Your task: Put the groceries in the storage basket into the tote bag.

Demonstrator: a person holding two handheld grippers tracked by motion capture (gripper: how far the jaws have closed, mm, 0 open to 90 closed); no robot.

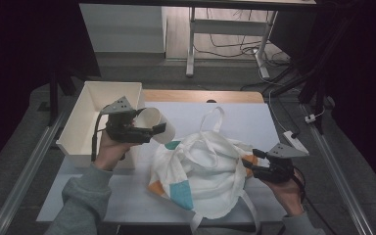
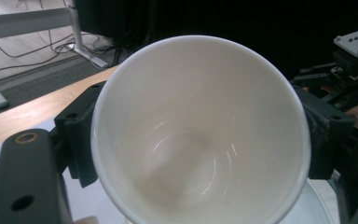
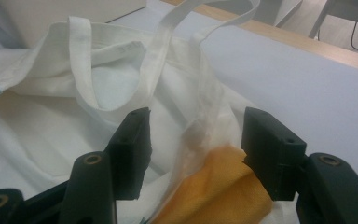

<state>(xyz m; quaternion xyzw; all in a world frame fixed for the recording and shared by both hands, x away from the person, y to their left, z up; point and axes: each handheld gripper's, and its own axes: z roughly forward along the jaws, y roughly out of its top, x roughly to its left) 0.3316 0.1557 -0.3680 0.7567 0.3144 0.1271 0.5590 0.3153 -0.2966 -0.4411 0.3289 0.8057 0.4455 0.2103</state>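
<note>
The left gripper [image 1: 152,131] pinches a white cup [image 1: 156,123], its 2 black jaws pressed against opposite sides of the cup's wall. In the left gripper view the cup [image 2: 200,135] faces the camera mouth-first, the bare, glossy inside and its round bottom plain to see. From the high view, the cup is held on its side, above the table's near-left part, just beside the right wall of a white bin [image 1: 81,122] and just left of the bag. The person's left hand [image 1: 110,149] carries this gripper, a grey sleeve [image 1: 81,200] behind it.

The right gripper [image 1: 248,164] sits at the right edge of a white cloth tote bag [image 1: 203,166]. Its 2 jaws stand apart in the right gripper view, with the bag's rim and an orange patch [image 3: 219,186] of the cloth lying between them; whether the pads press on the cloth cannot be told. The bag [image 3: 51,116] lies slumped and crumpled on the pale table top [image 1: 245,117], its mouth gaping, 1 handle [image 1: 214,117] looped up toward the far side. Orange and teal patches [image 1: 183,196] show on its near side.

Beyond the table's wooden far edge [image 1: 200,95] stand the legs of a desk [image 1: 192,44] with cables on the floor.
</note>
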